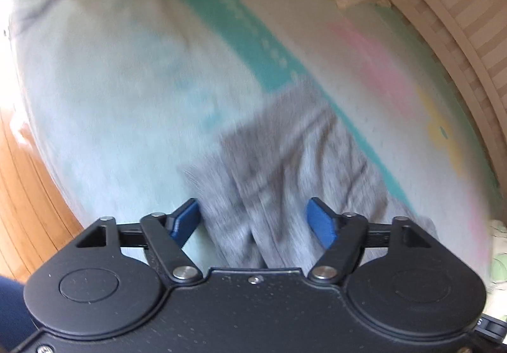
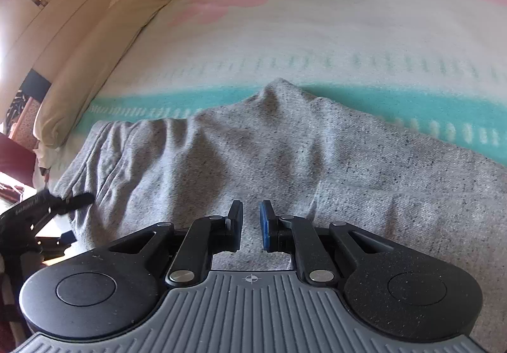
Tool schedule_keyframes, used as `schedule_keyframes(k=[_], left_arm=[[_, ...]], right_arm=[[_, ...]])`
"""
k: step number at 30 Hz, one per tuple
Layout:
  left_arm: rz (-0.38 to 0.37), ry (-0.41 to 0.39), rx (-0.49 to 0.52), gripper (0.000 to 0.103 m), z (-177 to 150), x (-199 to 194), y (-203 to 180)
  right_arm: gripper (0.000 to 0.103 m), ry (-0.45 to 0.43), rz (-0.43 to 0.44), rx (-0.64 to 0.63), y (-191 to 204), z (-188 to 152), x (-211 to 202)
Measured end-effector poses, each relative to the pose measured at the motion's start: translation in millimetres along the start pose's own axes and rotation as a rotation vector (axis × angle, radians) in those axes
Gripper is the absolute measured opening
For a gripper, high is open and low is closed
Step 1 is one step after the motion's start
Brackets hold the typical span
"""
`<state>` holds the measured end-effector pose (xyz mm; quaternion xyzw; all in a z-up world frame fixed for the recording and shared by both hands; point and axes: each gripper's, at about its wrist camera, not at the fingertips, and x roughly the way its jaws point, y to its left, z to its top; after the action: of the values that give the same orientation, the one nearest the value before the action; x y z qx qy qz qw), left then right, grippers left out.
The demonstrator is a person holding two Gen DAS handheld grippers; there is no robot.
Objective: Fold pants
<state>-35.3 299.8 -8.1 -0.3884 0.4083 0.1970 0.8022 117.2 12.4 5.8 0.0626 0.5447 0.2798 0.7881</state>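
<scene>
Pants (image 1: 279, 169), one grey pair, lie on the bed (image 1: 126, 83) in the blurred left view, under the left hand-held gripper (image 1: 253, 219), whose jaws stand wide and empty. In the right view the right hand-held gripper (image 2: 251, 223) is narrow; whether it pinches cloth I cannot tell. The knit looks soft, light and limp; an edge or hem seems the best hold.

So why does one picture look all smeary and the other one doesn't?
Left wrist view: the grey pants and the blanket are streaked with motion blur, though the left hand-held gripper stays sharp. Right wrist view: the pants show crisp speckles; only the far blanket looks soft, and fisheye bends its stripe.
</scene>
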Motion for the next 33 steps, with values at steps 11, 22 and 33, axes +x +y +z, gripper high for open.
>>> schedule_keyframes(k=[11,22,33], left_arm=[[-0.125,-0.020,-0.082,0.035,16,11,-14],[-0.257,-0.228,0.280,0.029,-20,-82,-97],[-0.478,-0.097,0.750,0.041,-170,-104,-274]], right_arm=[[0.013,-0.017,0.034,-0.003,-7,-7,-23],[0.013,0.032,0.061,-0.063,-17,-29,-50],[0.013,-0.137,-0.190,0.347,-151,-57,-129]])
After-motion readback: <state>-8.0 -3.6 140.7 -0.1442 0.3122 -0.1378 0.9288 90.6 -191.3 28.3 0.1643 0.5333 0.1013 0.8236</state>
